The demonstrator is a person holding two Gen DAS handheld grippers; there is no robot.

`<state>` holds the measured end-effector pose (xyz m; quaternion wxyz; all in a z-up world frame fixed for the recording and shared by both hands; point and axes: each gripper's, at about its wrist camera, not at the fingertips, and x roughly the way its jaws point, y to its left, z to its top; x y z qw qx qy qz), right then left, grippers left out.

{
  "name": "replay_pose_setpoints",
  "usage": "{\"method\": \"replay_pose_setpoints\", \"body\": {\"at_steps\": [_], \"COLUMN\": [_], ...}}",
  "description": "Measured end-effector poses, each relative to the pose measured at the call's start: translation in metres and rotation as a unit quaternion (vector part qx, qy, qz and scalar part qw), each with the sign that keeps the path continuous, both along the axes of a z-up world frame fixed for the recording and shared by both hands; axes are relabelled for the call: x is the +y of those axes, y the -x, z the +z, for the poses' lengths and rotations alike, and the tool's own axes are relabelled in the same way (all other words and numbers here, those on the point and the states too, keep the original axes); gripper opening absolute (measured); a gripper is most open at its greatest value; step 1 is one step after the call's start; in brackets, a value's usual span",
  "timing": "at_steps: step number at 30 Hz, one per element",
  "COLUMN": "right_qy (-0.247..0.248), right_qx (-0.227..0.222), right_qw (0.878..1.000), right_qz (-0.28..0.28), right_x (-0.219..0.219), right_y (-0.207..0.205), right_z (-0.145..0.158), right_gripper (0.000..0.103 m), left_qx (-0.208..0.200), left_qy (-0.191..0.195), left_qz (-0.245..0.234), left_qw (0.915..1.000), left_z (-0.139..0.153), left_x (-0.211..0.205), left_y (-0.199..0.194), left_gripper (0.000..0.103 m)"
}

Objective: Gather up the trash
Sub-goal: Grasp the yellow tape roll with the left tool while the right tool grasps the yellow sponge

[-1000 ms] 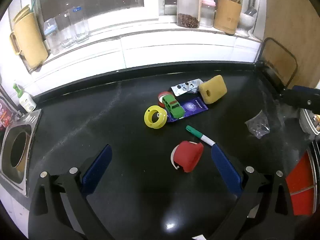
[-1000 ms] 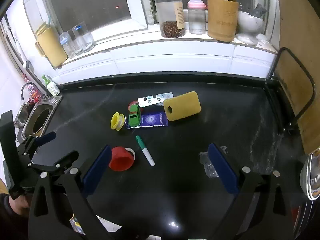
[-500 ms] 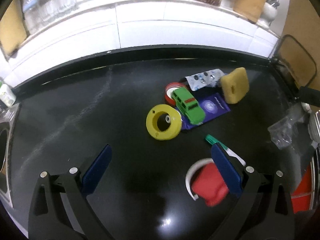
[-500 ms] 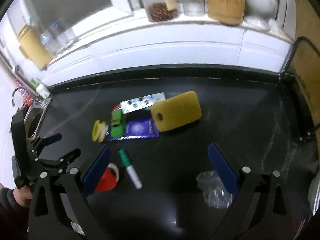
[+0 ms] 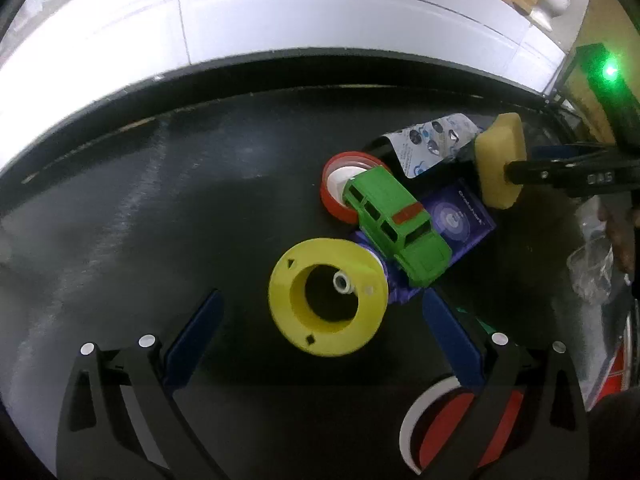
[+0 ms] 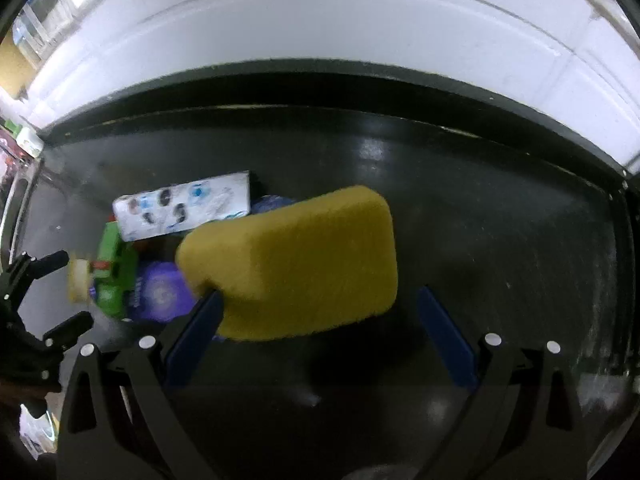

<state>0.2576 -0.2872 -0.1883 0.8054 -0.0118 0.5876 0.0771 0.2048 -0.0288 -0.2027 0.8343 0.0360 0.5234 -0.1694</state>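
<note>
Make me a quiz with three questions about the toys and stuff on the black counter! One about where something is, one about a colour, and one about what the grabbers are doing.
1. Where does the green toy car sit?
A. On the purple packet, beside the red tape roll
B. Inside the yellow spool
C. On the white wall tiles

2. What colour is the spool in front of the left gripper?
A. Red
B. Blue
C. Yellow

3. What is the right gripper doing?
A. Shut on the blister pack
B. Open, close to the yellow sponge
C. Shut on the toy car

Answers:
1 A, the car lies across the packet with the tape roll at its back end.
2 C, the ring is bright yellow.
3 B, the blue fingers stand wide apart, with the sponge just ahead of them.
</note>
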Motion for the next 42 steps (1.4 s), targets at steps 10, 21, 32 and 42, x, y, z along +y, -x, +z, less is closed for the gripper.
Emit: {"method": "replay_pose_setpoints", "body": {"at_steps": [10,21,32,42], "right_qy": [-0.028,-0.043,-0.049,-0.056], "right_qx": [0.006,-0.025,-0.065,-0.091], "right_qw": [0.999,0.999,0.997,0.994], "right_qz": [0.023,-0.006,0.003,0.006], "right_x": [0.002,-0.010,-0.012,-0.013], "right_y": [-0.011,0.011,0.054,0.101], "right_z": [-0.003,0.034,0.077,0.106], "right_gripper": [0.070,0.043,0.036,0.036], "left_qx": [0.019,-0.023,-0.060,-0.084], "left_qy": [0.046,0.031,0.016,0.001], "left_qz": [-0.001,0.007,0.044,0.055], "left_qw": [0.9987,0.9992,0.9971,0.9949], "left_z": [-0.008,0.035,0.081,0.107], "left_x": [0.003,0.003,0.001,-0.001], "left_y": [-0.010,0.018,0.058,0.098], "left_gripper": [0.057,0.057,0.057,0.057]}}
